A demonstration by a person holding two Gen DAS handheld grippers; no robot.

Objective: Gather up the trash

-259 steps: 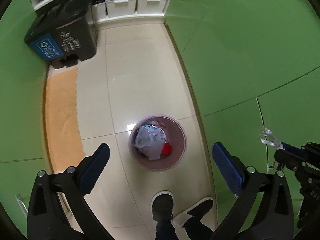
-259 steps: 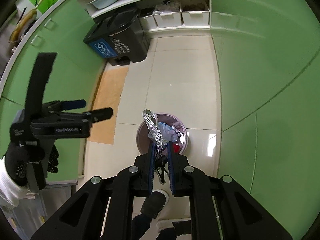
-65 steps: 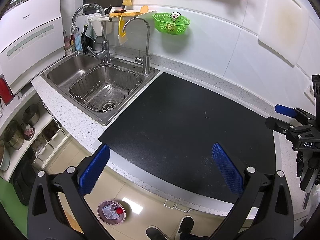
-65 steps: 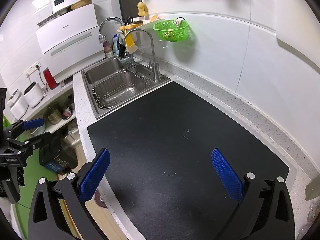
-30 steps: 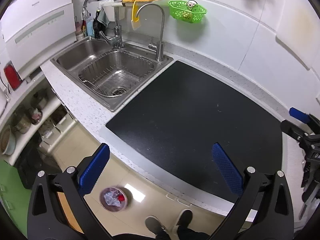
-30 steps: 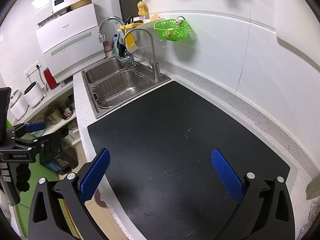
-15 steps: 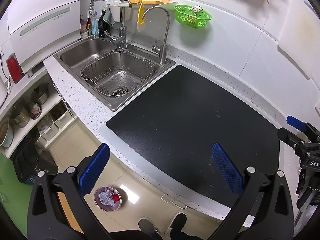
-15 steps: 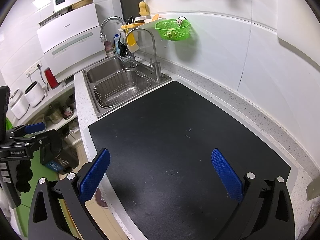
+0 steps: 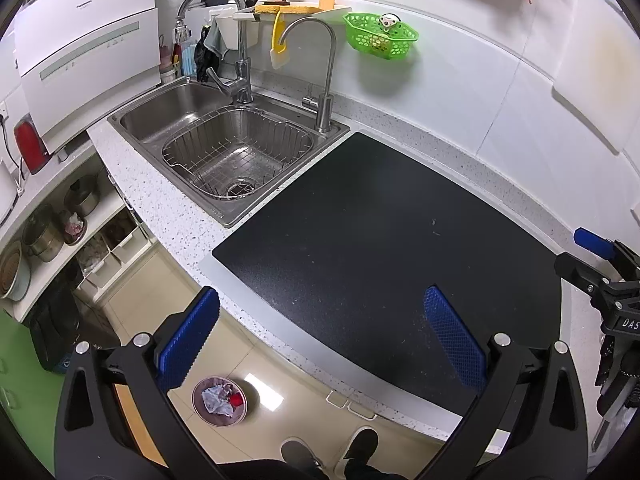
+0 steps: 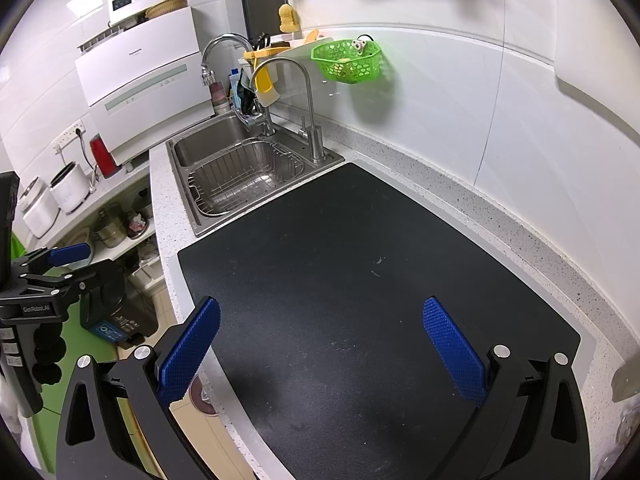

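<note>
Far below both wide-open, empty tools (image 9: pixel 320 336) (image 10: pixel 320 344), trash fills the floor bin (image 9: pixel 219 396).

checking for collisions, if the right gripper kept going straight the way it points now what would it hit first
Most likely the black mat on the counter: the right gripper, open and empty, points down over it with nothing between. Farther along that line stands the white wall, but depth is hard to judge in the fisheye view.

Black mat (image 9: pixel 380 220) on white speckled counter (image 9: pixel 160 204); steel sink (image 9: pixel 224 148); green basket (image 9: pixel 380 36); blue textured pads (image 9: pixel 454 336); pinkish bin (image 9: pixel 200 404).
</note>
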